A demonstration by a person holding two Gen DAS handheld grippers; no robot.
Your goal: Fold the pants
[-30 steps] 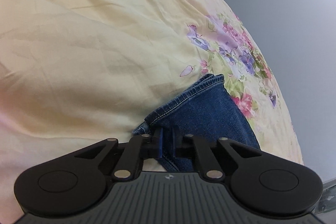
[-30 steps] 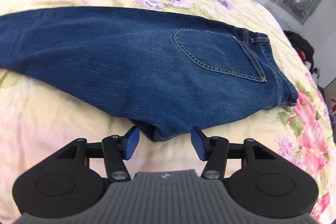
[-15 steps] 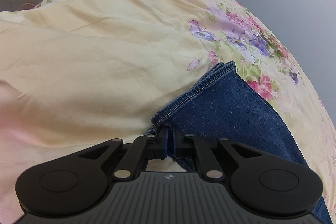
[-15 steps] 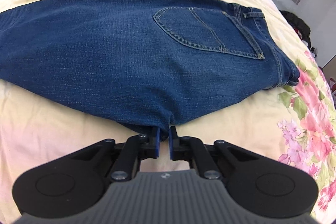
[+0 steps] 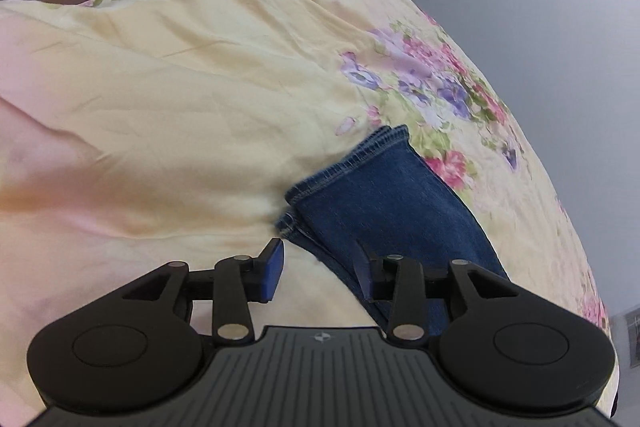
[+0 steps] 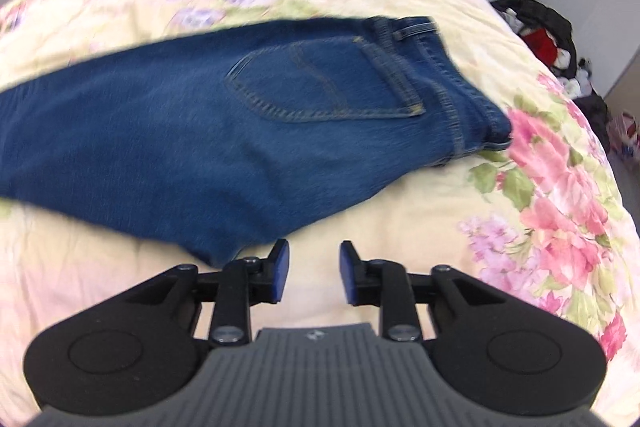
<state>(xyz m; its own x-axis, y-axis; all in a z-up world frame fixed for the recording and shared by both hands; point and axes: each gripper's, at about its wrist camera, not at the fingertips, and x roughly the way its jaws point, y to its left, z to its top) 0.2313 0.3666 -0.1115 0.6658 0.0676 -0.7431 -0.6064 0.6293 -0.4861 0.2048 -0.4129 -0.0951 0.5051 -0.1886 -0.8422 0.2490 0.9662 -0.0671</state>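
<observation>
Both grippers have let go of the blue denim jeans (image 6: 224, 139) since half a second ago and drawn back. Left gripper (image 5: 320, 271) is opening, the leg hems between its pads but unpressed. Lengthwise across the floral yellow bedspread (image 5: 168, 115), the jeans run hems left, waistband right. Right gripper (image 6: 312, 273) is opening too, empty, with the crotch corner just left of its fingers.

Both hand-held grippers pointed steeply downward: the left hand-held gripper (image 5: 318, 273) and the right hand-held gripper (image 6: 313, 273) were opening, gripping nothing.
</observation>
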